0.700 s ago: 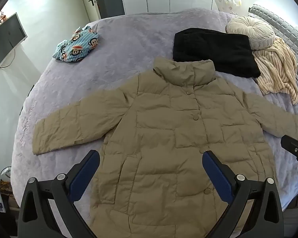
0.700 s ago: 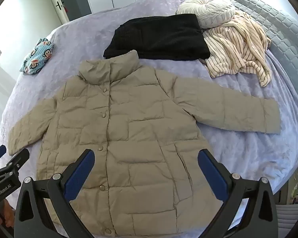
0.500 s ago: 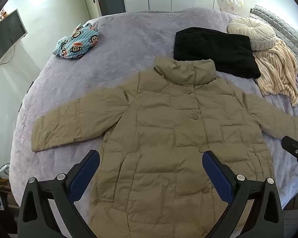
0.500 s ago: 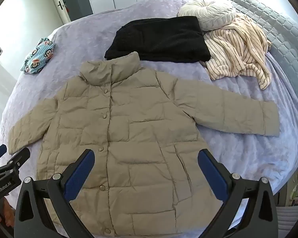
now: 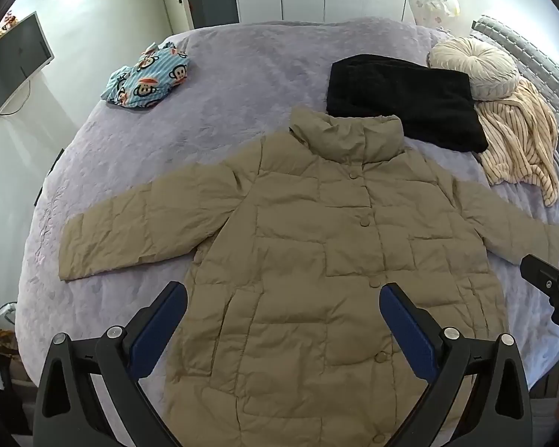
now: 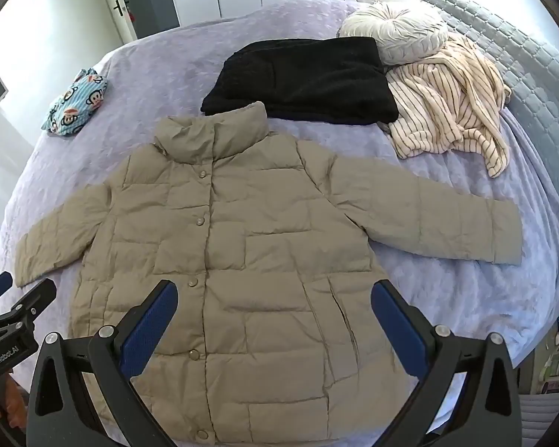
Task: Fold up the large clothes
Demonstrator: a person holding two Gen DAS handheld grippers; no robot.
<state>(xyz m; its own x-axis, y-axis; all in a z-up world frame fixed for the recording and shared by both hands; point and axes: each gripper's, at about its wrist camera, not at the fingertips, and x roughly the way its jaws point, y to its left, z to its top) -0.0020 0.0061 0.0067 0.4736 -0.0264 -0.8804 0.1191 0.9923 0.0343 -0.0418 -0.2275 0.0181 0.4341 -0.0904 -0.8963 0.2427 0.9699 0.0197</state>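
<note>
Left wrist view
Jacket: khaki quilted puffer jacket (image 5: 328, 260) lies face up on the lavender bed (image 5: 242, 85), snapped shut, collar away from the camera, both sleeves spread out to the sides; laid flat this way, probably so the sleeves can be folded in first.
Left gripper (image 5: 283, 300): jaws wide open, empty, above the jacket's lower front and hem; not touching the cloth as far as I can tell.
Neighbours: folded black garment (image 5: 406, 100) just beyond the collar; round cream cushion (image 5: 473, 70) and striped cream garment (image 5: 518, 141) beside it; blue monkey-print garment (image 5: 145, 82) well apart at the far side.

Right wrist view
Right gripper (image 6: 274, 303): jaws wide open, holding nothing, over the jacket's lower front.
Sleeves: right sleeve (image 6: 439, 219) fully extended, cuff near the bed edge; left sleeve (image 6: 59, 234) ends near the other gripper.
Stage (judgement): folding not begun; the body is smooth and each gripper sits on its own side for a sleeve or side fold.
</note>
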